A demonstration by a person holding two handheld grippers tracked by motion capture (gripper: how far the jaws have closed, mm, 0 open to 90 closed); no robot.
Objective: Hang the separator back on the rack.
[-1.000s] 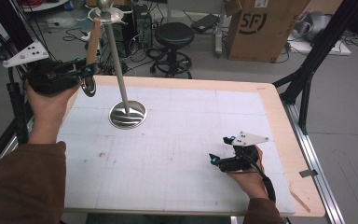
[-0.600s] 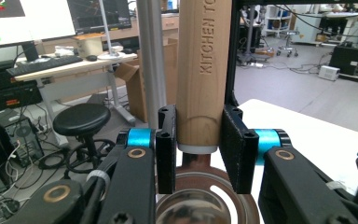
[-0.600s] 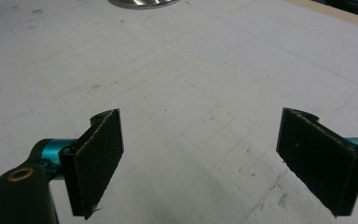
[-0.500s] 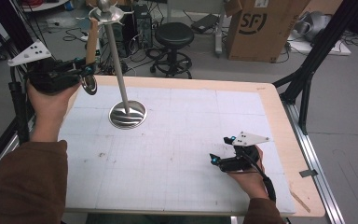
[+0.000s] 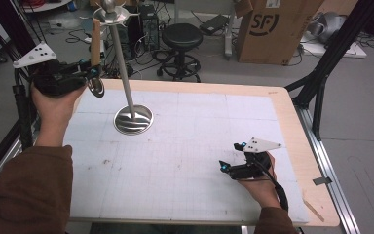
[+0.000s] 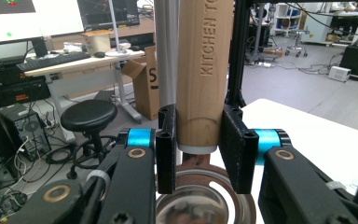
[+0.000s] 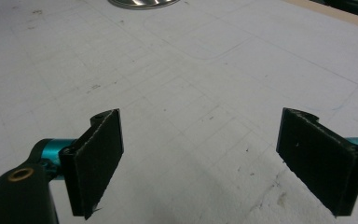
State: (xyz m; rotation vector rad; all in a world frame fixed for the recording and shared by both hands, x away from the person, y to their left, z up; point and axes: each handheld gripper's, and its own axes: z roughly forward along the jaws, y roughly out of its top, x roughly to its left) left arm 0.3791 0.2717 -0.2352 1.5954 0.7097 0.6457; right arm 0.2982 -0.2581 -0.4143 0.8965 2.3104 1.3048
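Left gripper (image 5: 91, 73) raised, clamping upright wooden-handled ladle (image 6: 204, 70); right gripper (image 7: 200, 158) low, jaws apart.

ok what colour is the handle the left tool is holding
Light tan wood handle, clearest in the left gripper view.

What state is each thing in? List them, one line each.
Left claw: shut on the wooden handle, held up beside the pole.
Wooden handle: upright, clamped near its lower end, metal bowl below.
Right claw: open, empty, low over the white mat.
Metal stand: upright on the mat, round base flat, pole standing.
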